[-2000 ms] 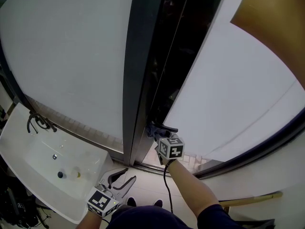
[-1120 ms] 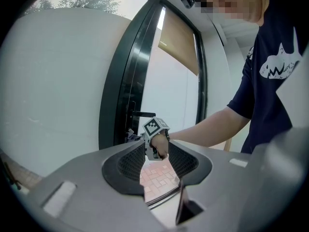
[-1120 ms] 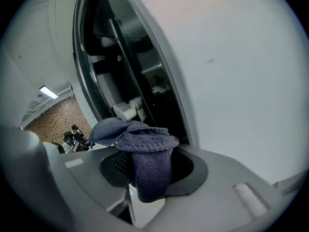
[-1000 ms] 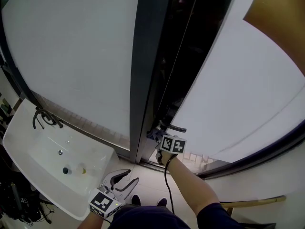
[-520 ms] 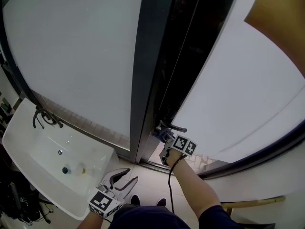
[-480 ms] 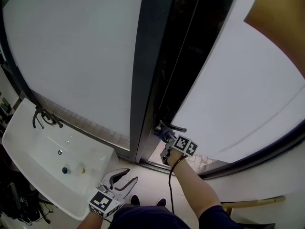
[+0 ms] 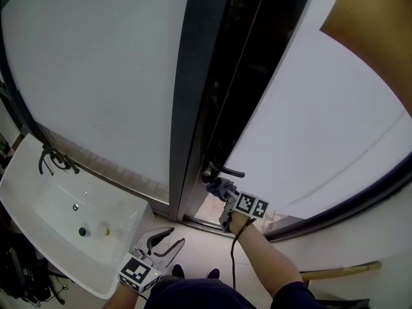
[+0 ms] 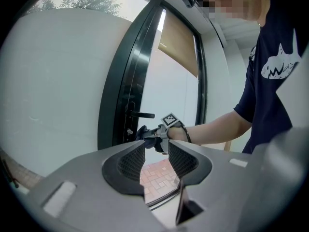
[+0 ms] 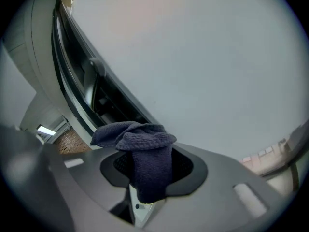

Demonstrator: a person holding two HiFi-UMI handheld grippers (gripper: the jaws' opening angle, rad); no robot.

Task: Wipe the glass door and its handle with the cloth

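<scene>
Our right gripper (image 7: 219, 190) is clamped on the dark blue cloth (image 9: 144, 161). The cloth fills the space between the jaws and bunches up past their tips. Just above the tips is the dark lever handle (image 7: 226, 170) of the glass door (image 7: 315, 121). In the left gripper view a small gap shows between the cloth's front edge and the handle. Ahead of this gripper and to its right, the frosted pane takes up most of its view, and the dark door frame (image 7: 196, 89) runs along its left.

Our left gripper (image 7: 170, 239) hangs low, well apart from the door, with its jaws spread moderately and nothing between them. Through the gap between them we see the right gripper and a patch of brick-patterned floor (image 8: 157, 170). To the left of this gripper is a white sink (image 7: 45, 201) with a dark faucet (image 7: 51, 161).
</scene>
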